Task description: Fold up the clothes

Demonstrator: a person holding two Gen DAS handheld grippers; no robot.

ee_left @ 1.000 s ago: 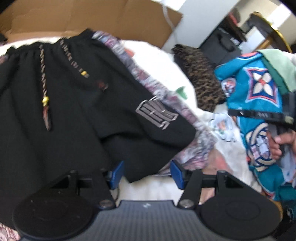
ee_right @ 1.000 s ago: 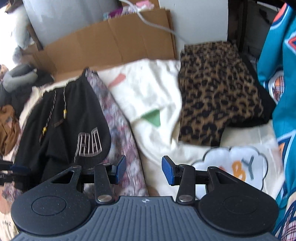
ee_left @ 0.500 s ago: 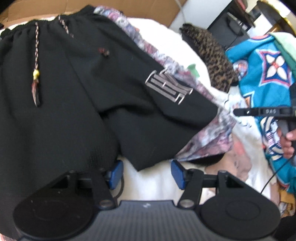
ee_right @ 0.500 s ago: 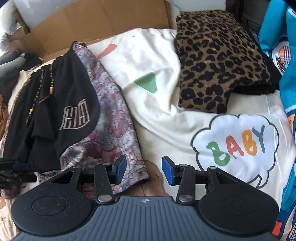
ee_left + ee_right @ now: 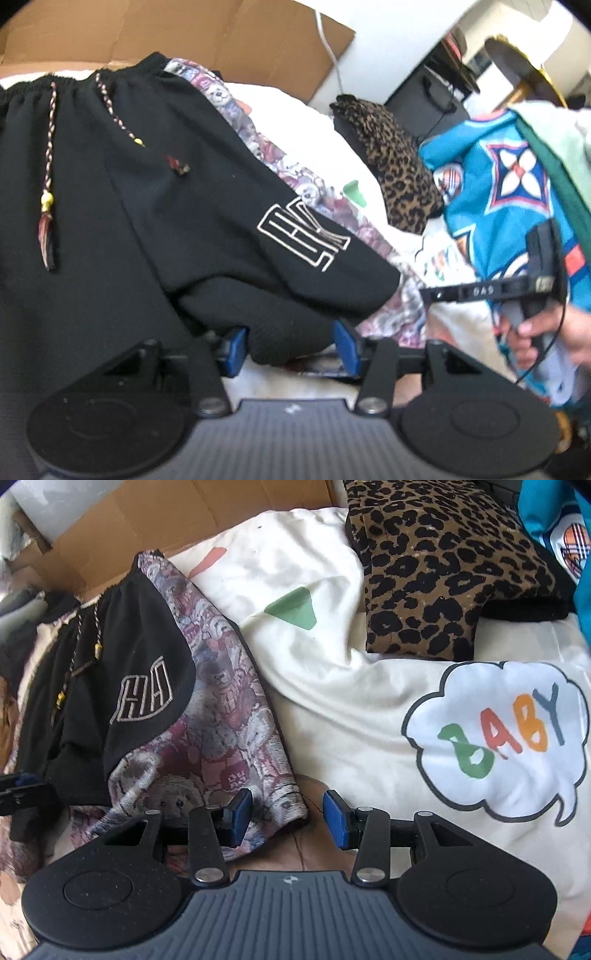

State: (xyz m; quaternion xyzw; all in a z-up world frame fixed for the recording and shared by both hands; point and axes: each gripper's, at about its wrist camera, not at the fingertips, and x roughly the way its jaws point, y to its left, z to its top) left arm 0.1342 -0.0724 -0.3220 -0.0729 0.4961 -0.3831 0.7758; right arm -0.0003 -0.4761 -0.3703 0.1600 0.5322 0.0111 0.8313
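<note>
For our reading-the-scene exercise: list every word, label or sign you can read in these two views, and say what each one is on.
"BABY", in coloured letters inside a white cloud shape on the cream blanket.
"DAS", in small white letters on the black bar of the right gripper; the marks beside it are too blurred to read.
Outlined block letters on the black shorts: stylised, cannot be read for certain.
</note>
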